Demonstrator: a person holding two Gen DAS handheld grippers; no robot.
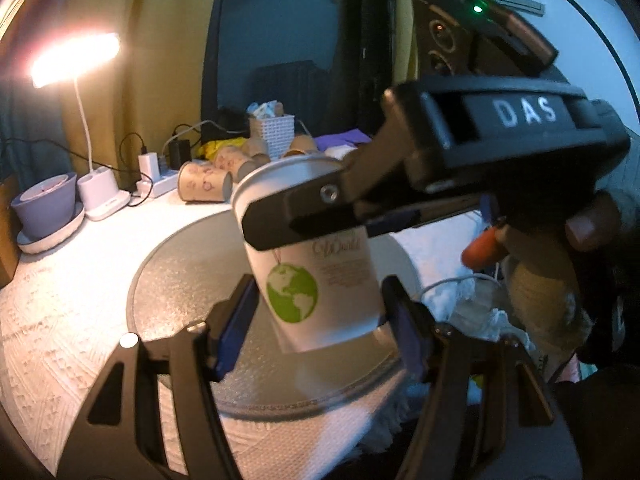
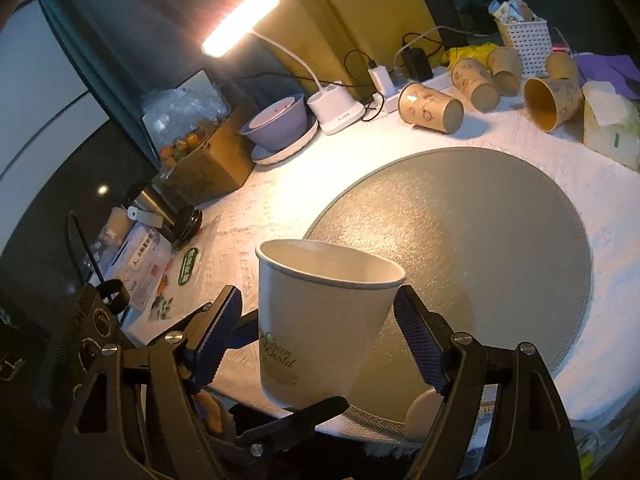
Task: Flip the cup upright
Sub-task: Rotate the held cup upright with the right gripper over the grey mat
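Between the right gripper [image 2: 316, 320] fingers sits the white cup [image 2: 320, 320], mouth up, raised over the grey mat [image 2: 480, 240]; whether they pinch, can't tell. Left gripper [image 1: 316, 320] brackets its base, seemingly steadying, jaws wide.

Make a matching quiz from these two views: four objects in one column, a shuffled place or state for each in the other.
Objects:
1. white cup
2. desk lamp
3. purple bowl
4. white basket

Places or states:
a. sits on a saucer beside the lamp's base
b. switched on
c. stands at the back of the table, behind brown cups lying on their sides
d. lifted off the table, mouth up

Pairs: 1-d, 2-b, 3-a, 4-c
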